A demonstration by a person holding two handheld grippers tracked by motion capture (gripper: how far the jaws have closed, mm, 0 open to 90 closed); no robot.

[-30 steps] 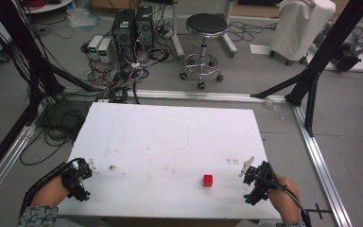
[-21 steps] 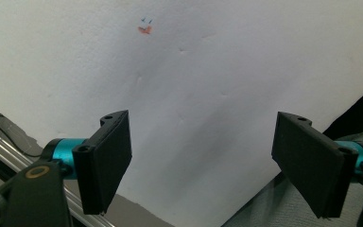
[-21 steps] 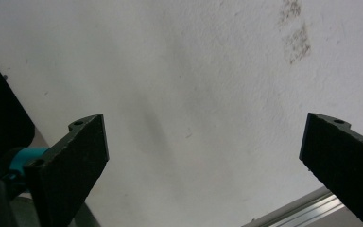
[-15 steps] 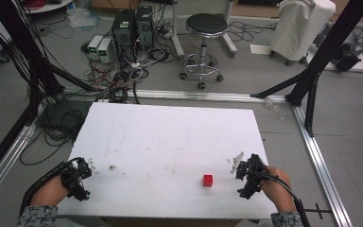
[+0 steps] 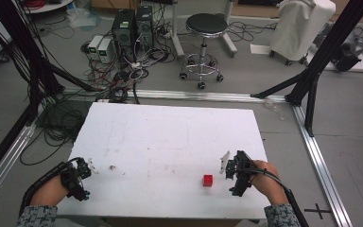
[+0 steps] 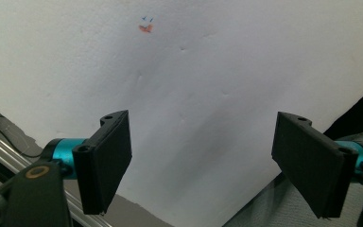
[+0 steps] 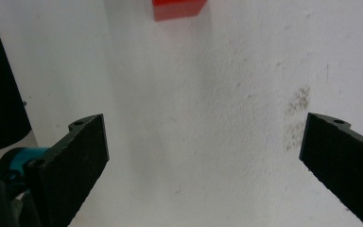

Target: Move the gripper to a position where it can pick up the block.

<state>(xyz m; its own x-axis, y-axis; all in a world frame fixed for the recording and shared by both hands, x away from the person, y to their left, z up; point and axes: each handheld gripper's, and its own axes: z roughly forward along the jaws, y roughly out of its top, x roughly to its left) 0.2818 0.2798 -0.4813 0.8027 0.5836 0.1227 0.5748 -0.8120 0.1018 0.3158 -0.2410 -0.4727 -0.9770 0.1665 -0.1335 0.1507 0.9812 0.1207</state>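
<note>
A small red cube [image 5: 208,180] rests on the white table [image 5: 170,142], near the front edge and right of centre. My right gripper [image 5: 230,176] sits just to the cube's right, apart from it, jaws spread wide and open. In the right gripper view the red cube [image 7: 177,8] lies at the top edge, ahead of the open right gripper [image 7: 203,165] with bare table between the jaws. My left gripper [image 5: 86,176] rests at the table's front left corner, open. The left gripper view has the left gripper [image 6: 212,165] over bare white table with nothing held.
A small dark smudge [image 5: 112,167] marks the table near the left gripper. An orange mark [image 6: 145,28] lies ahead of the left jaws. Black frame posts [image 5: 312,80] stand at the right, cables [image 5: 123,80] and a stool [image 5: 204,28] behind the table.
The right gripper has slid left along the front of the table, closing on the red cube. The left gripper has stayed in place.
</note>
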